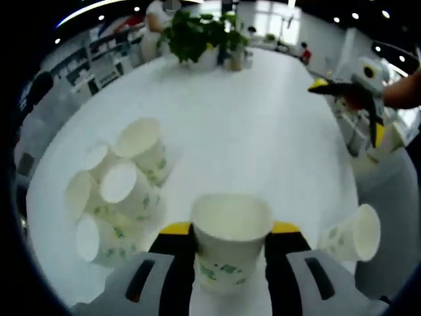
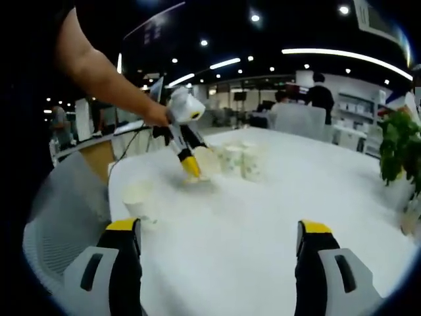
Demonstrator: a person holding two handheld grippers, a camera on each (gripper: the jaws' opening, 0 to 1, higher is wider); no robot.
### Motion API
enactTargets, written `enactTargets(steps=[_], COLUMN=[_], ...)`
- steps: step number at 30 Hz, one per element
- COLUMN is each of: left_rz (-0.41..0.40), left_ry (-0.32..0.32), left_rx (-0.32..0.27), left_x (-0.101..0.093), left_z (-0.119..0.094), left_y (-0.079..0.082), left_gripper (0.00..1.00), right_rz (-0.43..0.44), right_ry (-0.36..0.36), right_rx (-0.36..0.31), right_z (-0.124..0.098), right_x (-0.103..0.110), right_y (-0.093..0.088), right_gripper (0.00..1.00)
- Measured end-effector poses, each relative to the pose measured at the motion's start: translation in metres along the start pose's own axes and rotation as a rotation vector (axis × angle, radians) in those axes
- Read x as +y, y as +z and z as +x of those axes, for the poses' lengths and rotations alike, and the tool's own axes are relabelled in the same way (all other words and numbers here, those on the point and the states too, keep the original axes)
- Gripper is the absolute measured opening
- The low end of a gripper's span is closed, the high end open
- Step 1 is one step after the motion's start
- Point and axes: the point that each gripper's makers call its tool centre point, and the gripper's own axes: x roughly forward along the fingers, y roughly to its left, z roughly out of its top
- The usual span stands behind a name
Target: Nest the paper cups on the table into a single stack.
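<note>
Gripping a paper cup (image 1: 231, 242) between its yellow-tipped jaws, the left gripper (image 1: 230, 247) sits low over the white table (image 1: 250, 125), with the cup upright and its open mouth facing up. In the right gripper view the same gripper (image 2: 192, 164) slants down from a person's hand (image 2: 156, 115) at the end of a bare forearm, its tips at a cup (image 2: 205, 161) on the table.

The right gripper (image 2: 220, 253) hangs above the table with its jaws spread wide and nothing between them. In the left gripper view it shows at the far right edge (image 1: 358, 95), held up off the table by a hand.

To the left of the held cup lies a cluster of cups (image 1: 118, 194), several tipped on their sides and touching one another, their mouths turned various ways. One more cup (image 1: 355, 236) lies on its side near the table's right edge, apart from the rest. In the right gripper view a single cup (image 2: 139, 201) stands close to the near edge, and a small group of cups (image 2: 243, 161) stands just beyond the left gripper.

A potted plant (image 1: 200, 39) stands at the far end of the table. A grey chair (image 2: 62, 217) sits beside the table's edge. People stand in the background of the room.
</note>
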Motion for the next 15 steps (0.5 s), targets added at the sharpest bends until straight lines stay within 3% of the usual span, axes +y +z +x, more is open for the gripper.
enactTargets(steps=[6,15], left_rz=[-0.12,-0.183], left_ry=[0.038,0.133], left_rx=[-0.134,-0.364], left_x=[0.004,0.01], left_z=[-0.008,-0.036], left_y=[0.015,0.044], left_gripper=[0.4,0.39], right_rz=[-0.004,-0.006], right_ry=[0.005,0.012], right_rx=[0.002,-0.004], right_z=[0.0,0.002], right_x=[0.001,0.003], right_y=[0.002,0.007], right_gripper=[0.97,0.97])
